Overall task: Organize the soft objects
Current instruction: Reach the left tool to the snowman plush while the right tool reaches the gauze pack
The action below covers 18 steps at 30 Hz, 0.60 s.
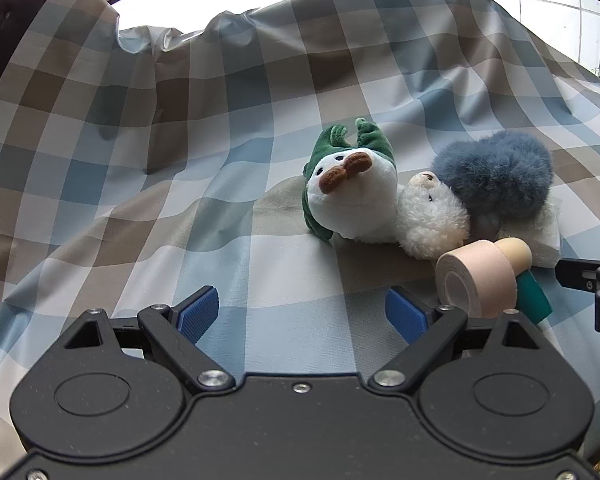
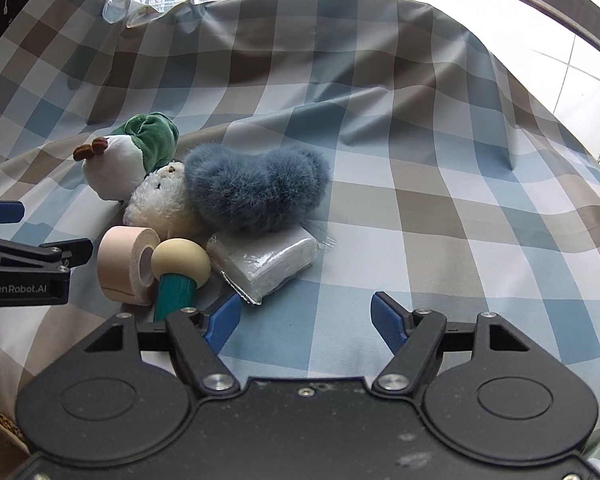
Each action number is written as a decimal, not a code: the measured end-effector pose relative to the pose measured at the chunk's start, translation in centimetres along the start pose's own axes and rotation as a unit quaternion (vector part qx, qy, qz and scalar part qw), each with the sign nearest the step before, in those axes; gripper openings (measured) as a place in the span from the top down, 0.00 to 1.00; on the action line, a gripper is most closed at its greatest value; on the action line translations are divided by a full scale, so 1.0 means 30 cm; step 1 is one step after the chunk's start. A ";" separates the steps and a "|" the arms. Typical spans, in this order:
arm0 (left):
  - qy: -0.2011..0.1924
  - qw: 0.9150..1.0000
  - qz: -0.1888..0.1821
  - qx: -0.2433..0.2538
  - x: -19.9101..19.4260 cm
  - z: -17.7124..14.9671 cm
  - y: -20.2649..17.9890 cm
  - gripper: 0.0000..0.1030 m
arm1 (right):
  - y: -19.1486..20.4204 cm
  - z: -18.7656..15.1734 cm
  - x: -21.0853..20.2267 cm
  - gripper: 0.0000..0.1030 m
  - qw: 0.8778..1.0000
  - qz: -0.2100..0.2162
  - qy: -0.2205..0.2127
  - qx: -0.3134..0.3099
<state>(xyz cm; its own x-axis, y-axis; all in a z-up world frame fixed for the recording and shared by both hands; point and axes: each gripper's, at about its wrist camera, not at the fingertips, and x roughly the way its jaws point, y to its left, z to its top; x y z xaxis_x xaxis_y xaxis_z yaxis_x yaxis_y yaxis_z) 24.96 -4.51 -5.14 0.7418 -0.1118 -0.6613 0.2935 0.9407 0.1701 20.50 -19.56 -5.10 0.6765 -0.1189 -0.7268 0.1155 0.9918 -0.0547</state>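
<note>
Both grippers hang over a surface draped in a blue-and-tan checked cloth [image 2: 420,152] — whether a bed or a bench lies beneath it cannot be told — and neither has taken anything up yet. The soft things sit bunched in one cluster: a white plush with a green hood [image 1: 350,190] leaning against a small curly white plush [image 1: 430,216], a fluffy blue piece [image 2: 256,188] resting partly on a wrapped tissue pack [image 2: 268,266], and in front of them a roll of pink tape [image 2: 126,266] touching a cream-headed, teal-handled tool [image 2: 180,272]. The left gripper [image 1: 302,314] has its fingers spread wide with only cloth between them; the cluster lies ahead and to its right, the tape roll just beside its right finger. The right gripper [image 2: 304,318] has its fingers parted too, also over bare cloth, its left finger near the corner of the tissue pack and the teal handle. This reads as the approach, before any first pick. The next move calls for choosing one item at the edge of the pile — the tape roll or the tissue pack look nearest — and bringing the fingers around it without dragging its neighbours, since everything touches and the plush will yield and roll easily.
</note>
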 end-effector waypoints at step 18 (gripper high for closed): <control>-0.014 1.000 -0.006 -0.012 0.187 0.069 -0.002 0.06 | -0.069 0.112 0.234 0.23 0.997 -0.005 -0.031 0.074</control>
<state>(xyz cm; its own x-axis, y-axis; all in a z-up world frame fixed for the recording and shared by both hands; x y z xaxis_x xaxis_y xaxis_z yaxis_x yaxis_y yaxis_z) 30.37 -5.85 -7.34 0.7555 -0.1310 -0.6419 0.2878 0.9466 0.1455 27.45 -22.60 -7.80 0.7175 -0.1360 -0.6832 0.2251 0.9734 0.0427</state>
